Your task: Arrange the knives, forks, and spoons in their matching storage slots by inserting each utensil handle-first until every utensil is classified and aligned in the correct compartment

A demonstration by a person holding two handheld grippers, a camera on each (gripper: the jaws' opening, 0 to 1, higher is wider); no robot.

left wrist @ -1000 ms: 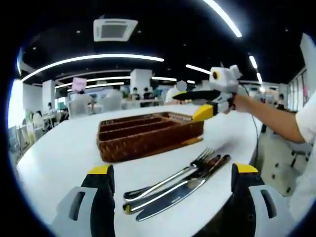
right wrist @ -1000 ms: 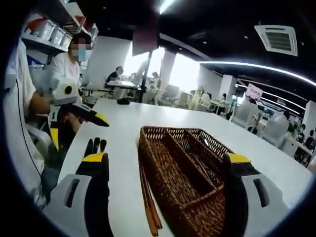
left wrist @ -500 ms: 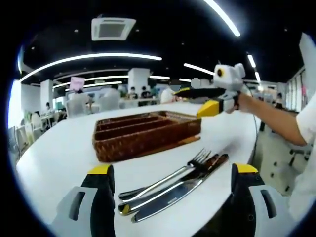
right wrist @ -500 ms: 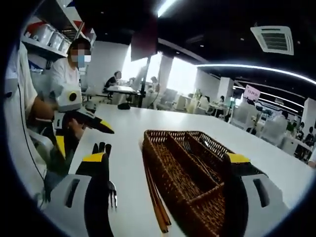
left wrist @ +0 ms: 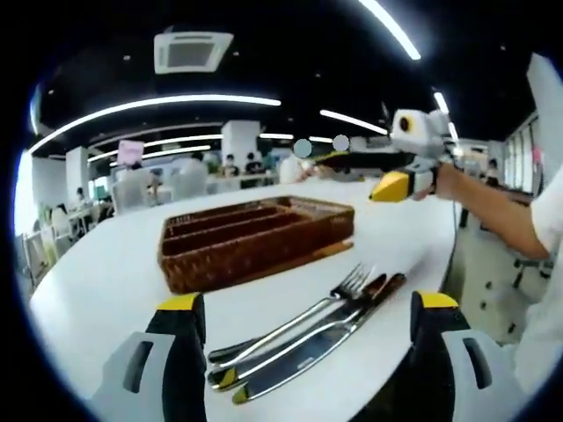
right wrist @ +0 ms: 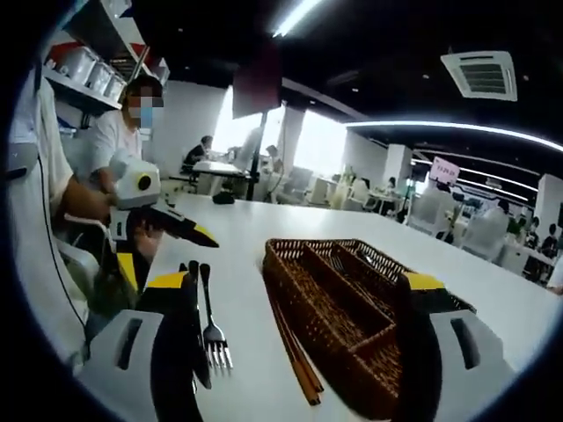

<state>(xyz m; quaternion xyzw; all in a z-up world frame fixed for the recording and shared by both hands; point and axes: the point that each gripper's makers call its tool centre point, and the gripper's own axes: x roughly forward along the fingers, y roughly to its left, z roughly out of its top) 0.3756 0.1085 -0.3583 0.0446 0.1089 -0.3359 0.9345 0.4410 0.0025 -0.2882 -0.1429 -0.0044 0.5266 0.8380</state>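
i am looking along the left gripper [left wrist: 308,352], whose black, yellow-tipped jaws are standing wide apart and gripping nothing. lying between them on the white table [left wrist: 97,272] are a shiny metal fork [left wrist: 303,312] and a knife [left wrist: 303,352], packed side by side with dark handles beside them; the fork's tines are pointing away from me toward the upper right, its long axis running diagonally. beyond them a brown woven wicker tray [left wrist: 255,237], long and divided into narrow lengthwise slots, is sitting well apart from the cutlery. the right gripper [right wrist: 295,343] is also spread open and empty, its jaws framing the tray [right wrist: 339,316], with the fork [right wrist: 211,330] just beside its left jaw.
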